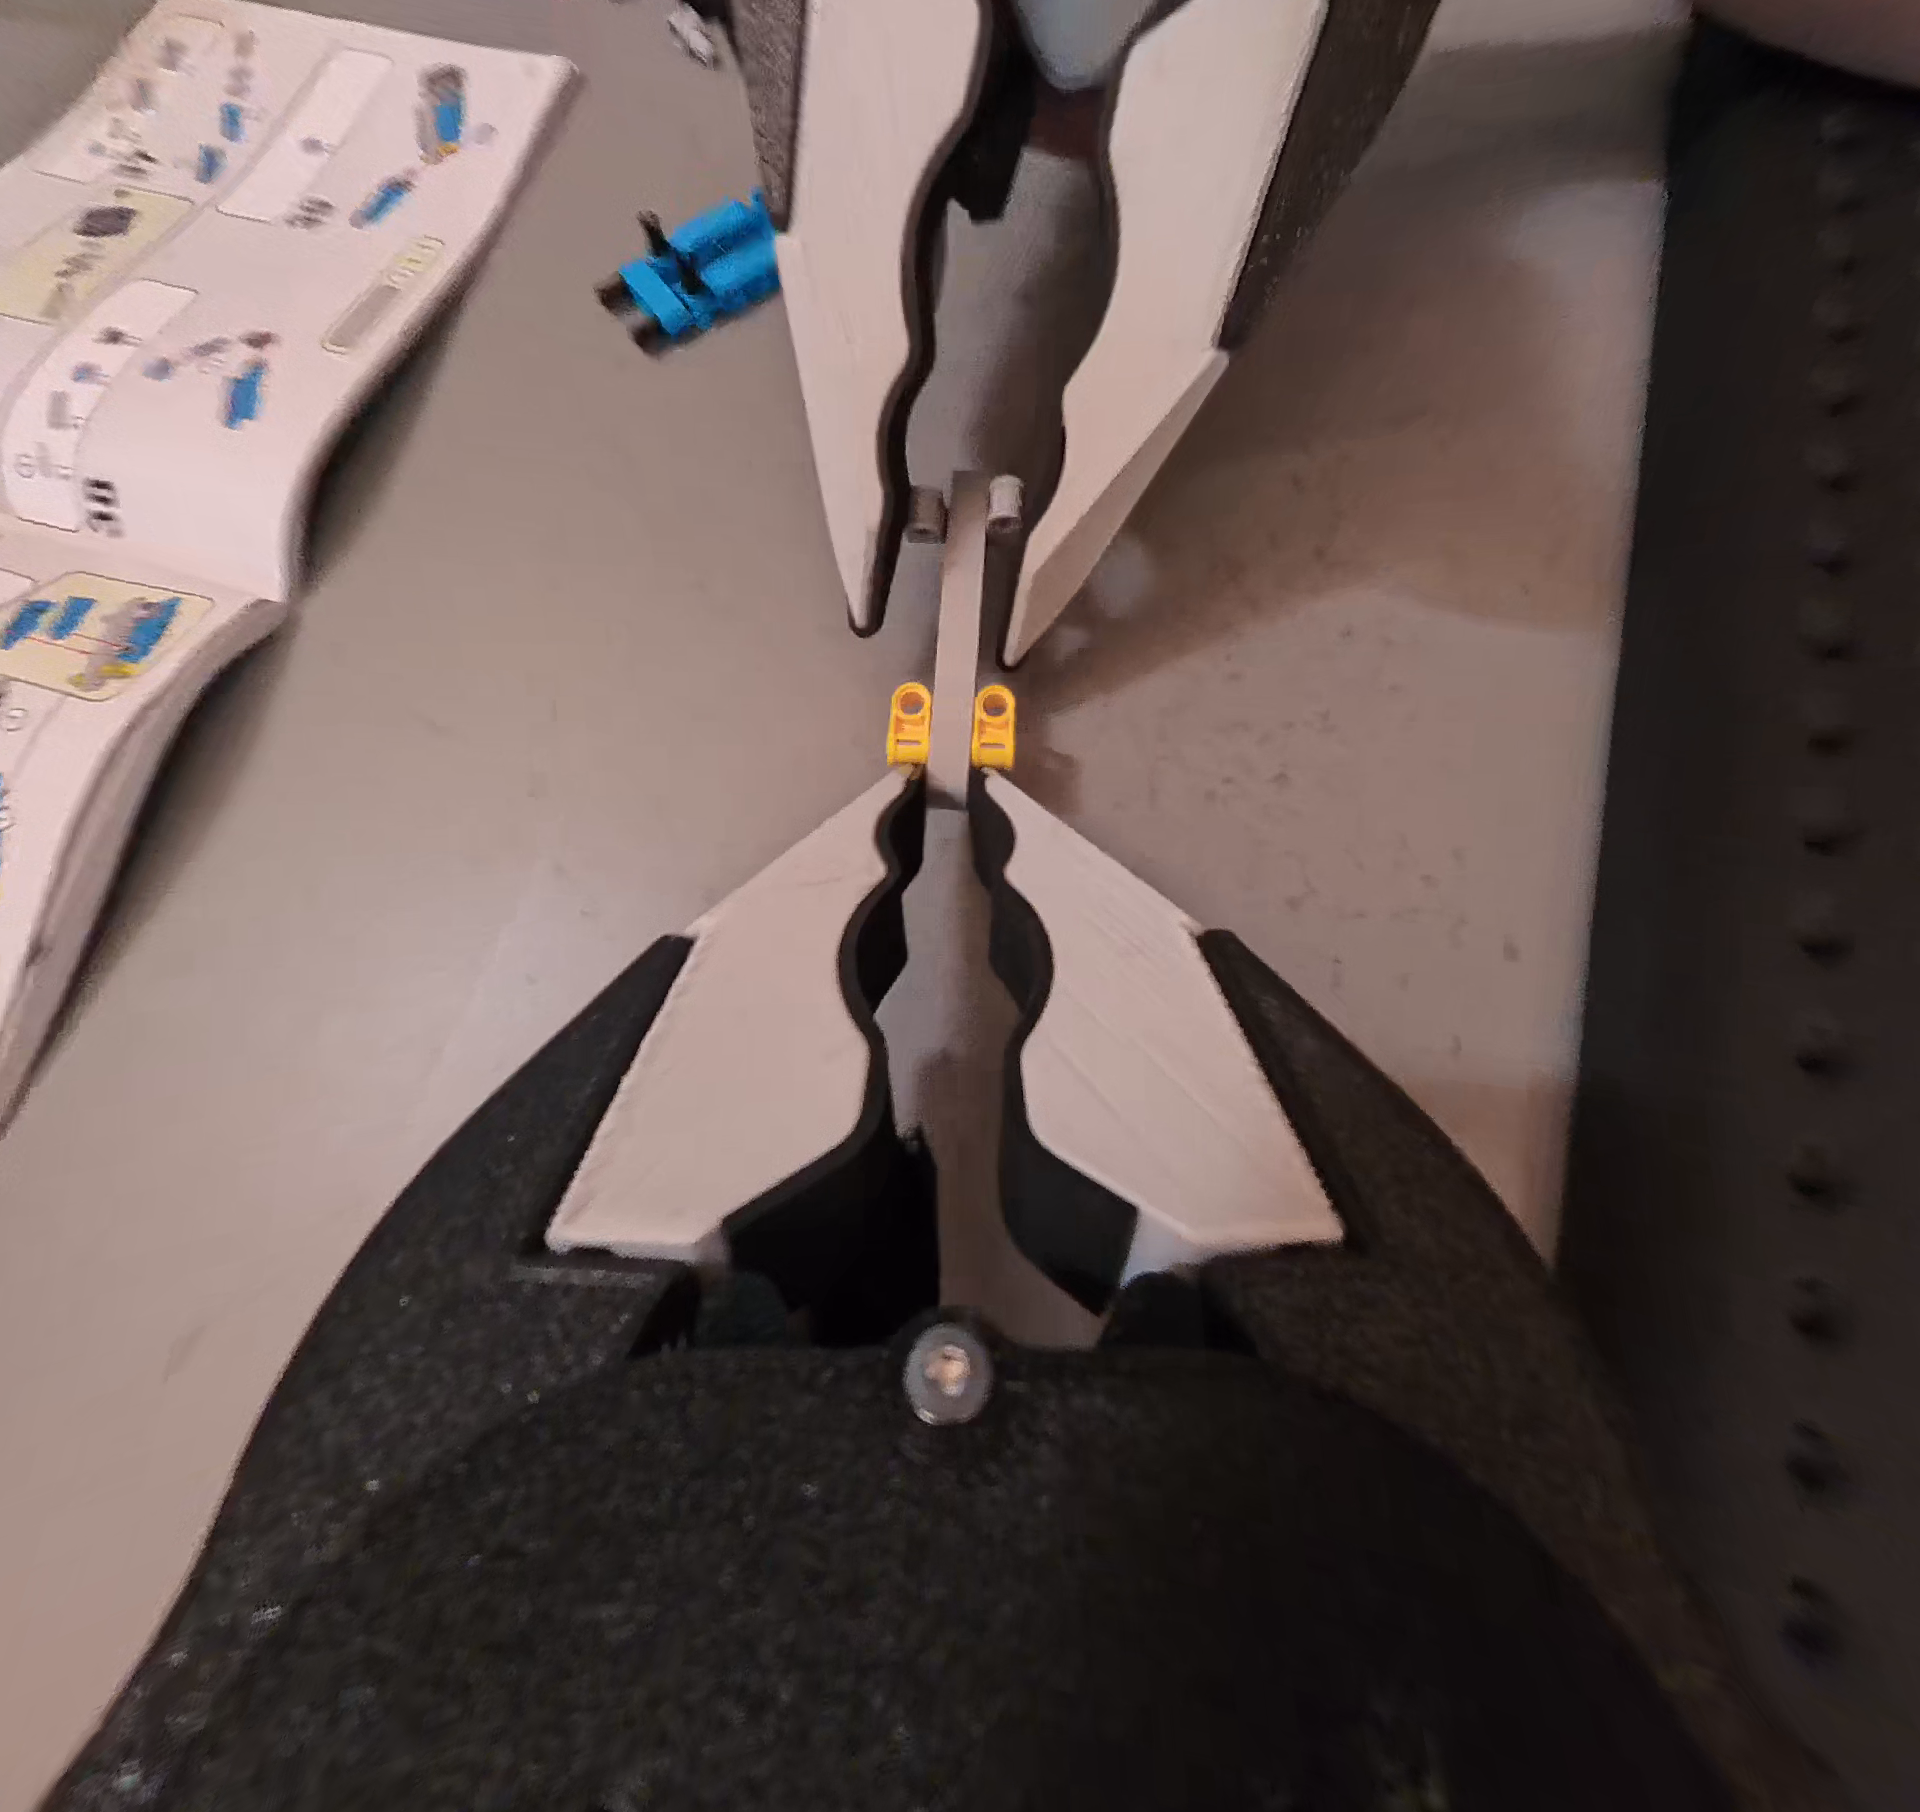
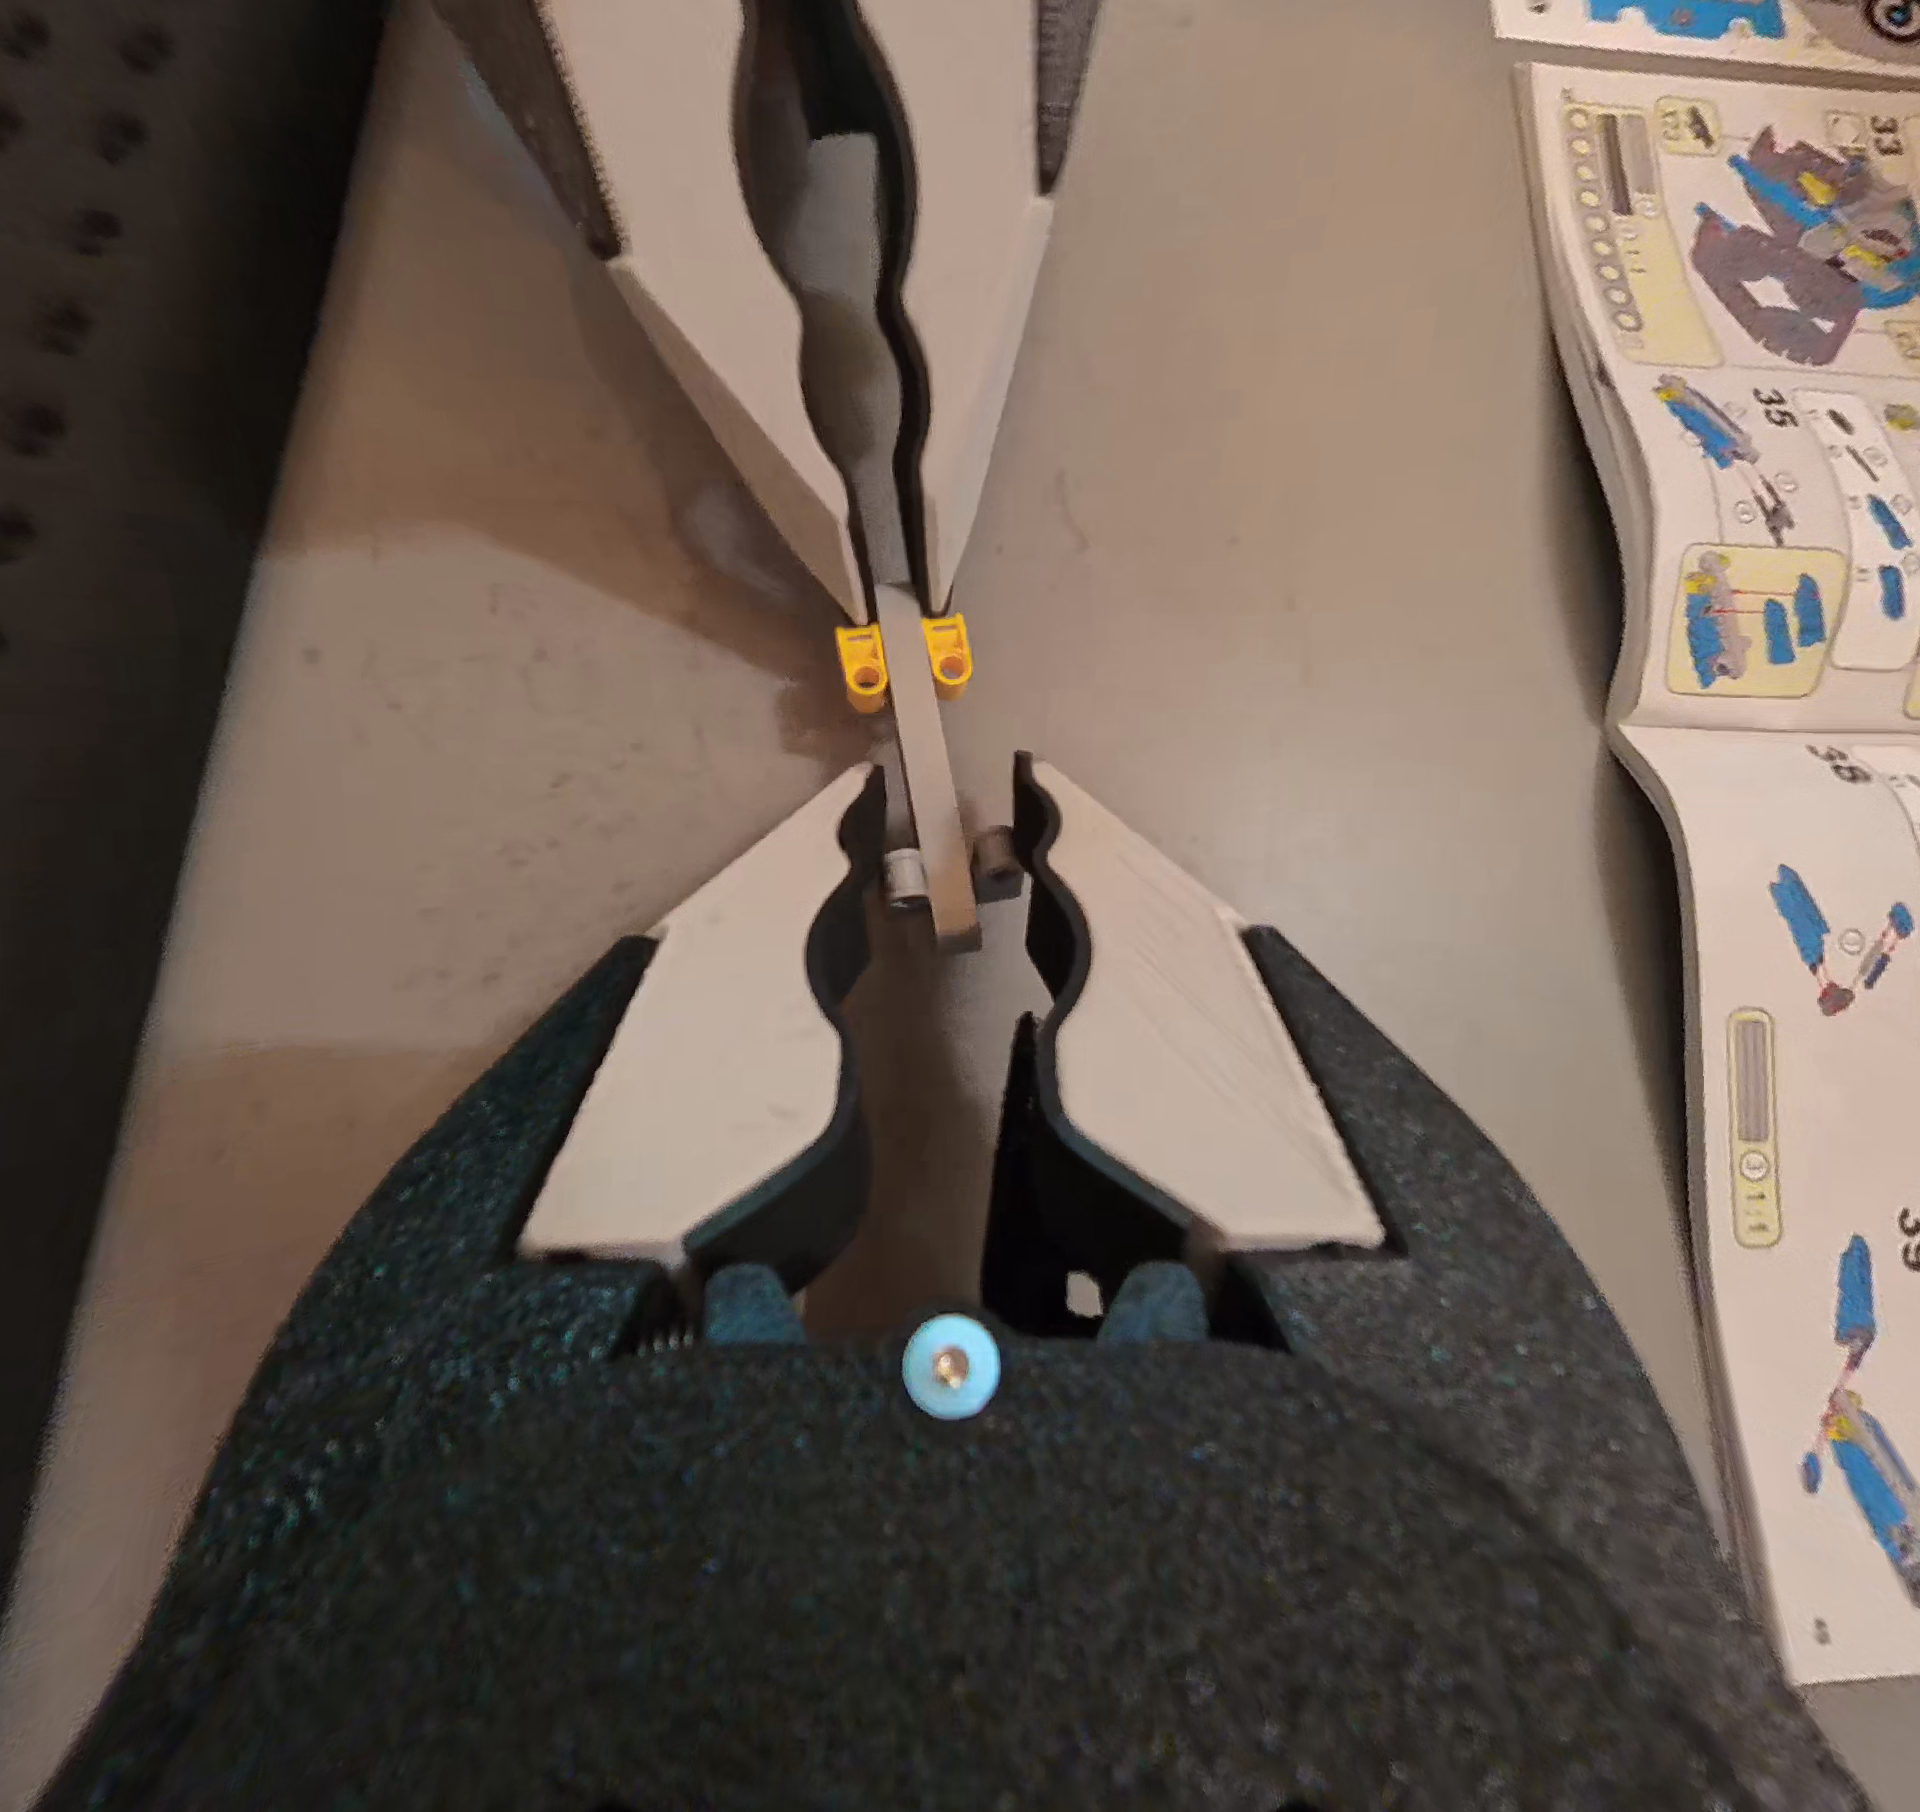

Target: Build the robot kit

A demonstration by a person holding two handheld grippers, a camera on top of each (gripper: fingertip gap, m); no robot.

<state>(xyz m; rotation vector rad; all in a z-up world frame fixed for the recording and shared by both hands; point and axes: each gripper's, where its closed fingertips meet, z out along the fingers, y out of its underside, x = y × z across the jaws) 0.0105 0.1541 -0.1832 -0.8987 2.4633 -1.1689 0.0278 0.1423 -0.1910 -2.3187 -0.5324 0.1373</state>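
Left gripper (image 1: 948, 775) pointed forward, jaws clamped on long grey plastic beam (image 1: 958, 640) with two yellow connectors (image 1: 909, 721). Right gripper (image 2: 948, 760) faced it tip-to-tip, jaws apart around beam's pinned end. Open instruction booklet (image 2: 1745, 723) alongside; print omitted.

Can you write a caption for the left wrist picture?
Left gripper shut on a grey beam with two yellow connectors, facing the right gripper, booklet nearby.

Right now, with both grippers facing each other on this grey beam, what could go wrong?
The left gripper pinches the grey beam only at its tips, so it might twist loose. The right gripper stands open around the far end: shutting could knock the grey pins. The yellow connectors sit close to the left fingertips and might pop off.
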